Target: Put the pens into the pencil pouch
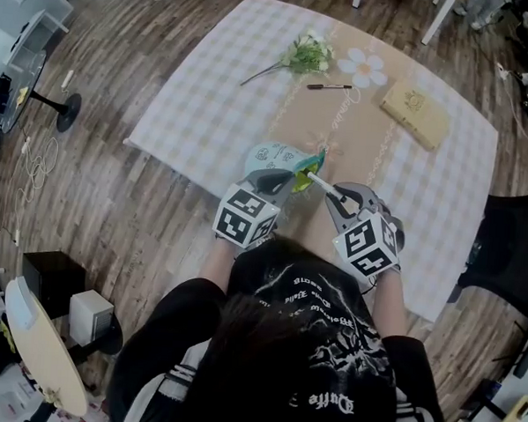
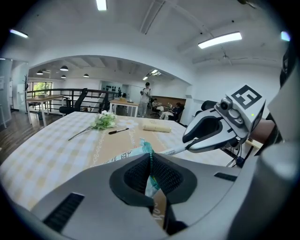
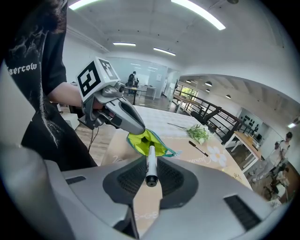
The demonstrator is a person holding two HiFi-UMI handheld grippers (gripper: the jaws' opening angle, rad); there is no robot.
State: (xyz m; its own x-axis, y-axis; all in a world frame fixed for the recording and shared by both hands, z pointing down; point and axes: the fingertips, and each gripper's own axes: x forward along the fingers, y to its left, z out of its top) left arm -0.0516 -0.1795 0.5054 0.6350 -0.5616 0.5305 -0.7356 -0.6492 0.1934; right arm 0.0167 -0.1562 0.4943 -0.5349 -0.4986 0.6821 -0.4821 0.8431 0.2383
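A pale teal pencil pouch (image 1: 275, 159) with a lime lining (image 3: 139, 143) lies near the table's front edge. My left gripper (image 1: 286, 186) is shut on the pouch's rim (image 2: 149, 151) and holds its mouth open. My right gripper (image 1: 329, 197) is shut on a white pen (image 3: 151, 163). The pen's far end points into the open mouth, and its tip (image 1: 312, 176) sits right at the opening. In the left gripper view the pen (image 2: 172, 151) comes in from the right, just behind the pouch. A black pen (image 1: 328, 86) lies far back on the table.
A sprig of artificial flowers (image 1: 306, 54) and a daisy-shaped mat (image 1: 363, 68) lie at the back of the checked tablecloth (image 1: 198, 114). A tan book (image 1: 415, 113) sits at the back right. A dark chair (image 1: 509, 245) stands right of the table.
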